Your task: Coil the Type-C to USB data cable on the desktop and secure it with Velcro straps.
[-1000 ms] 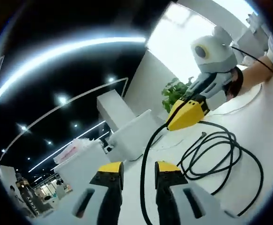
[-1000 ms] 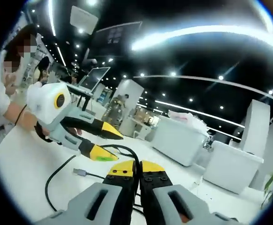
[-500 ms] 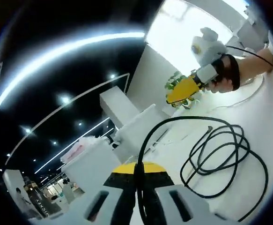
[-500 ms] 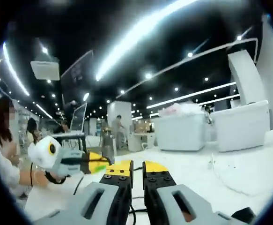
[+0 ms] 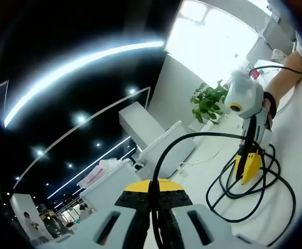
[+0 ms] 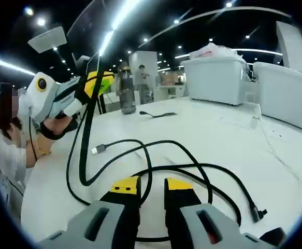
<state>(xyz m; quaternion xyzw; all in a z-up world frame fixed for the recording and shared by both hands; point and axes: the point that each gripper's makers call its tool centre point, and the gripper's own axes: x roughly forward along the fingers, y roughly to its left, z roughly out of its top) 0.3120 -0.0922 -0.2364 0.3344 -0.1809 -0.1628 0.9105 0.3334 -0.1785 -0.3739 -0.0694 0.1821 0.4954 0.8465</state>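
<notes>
The black data cable lies in loose loops on the white desktop. Its USB plug rests at the left, and its small Type-C end at the right. My left gripper is shut on a stretch of cable that arcs up and over to the coil. In the right gripper view that gripper holds the cable up at upper left. My right gripper is open, low over the coil, with a strand running between its jaws. From the left gripper view, my right gripper points down into the loops.
A thin black strap lies farther back on the desk, near a dark bottle. White bins stand beyond the desk. A gloved hand holds the left gripper. A potted plant stands behind.
My left gripper has shut on the cable strand that ran between its open jaws. My right gripper swung away, then came down over the coil, and its jaws have parted.
</notes>
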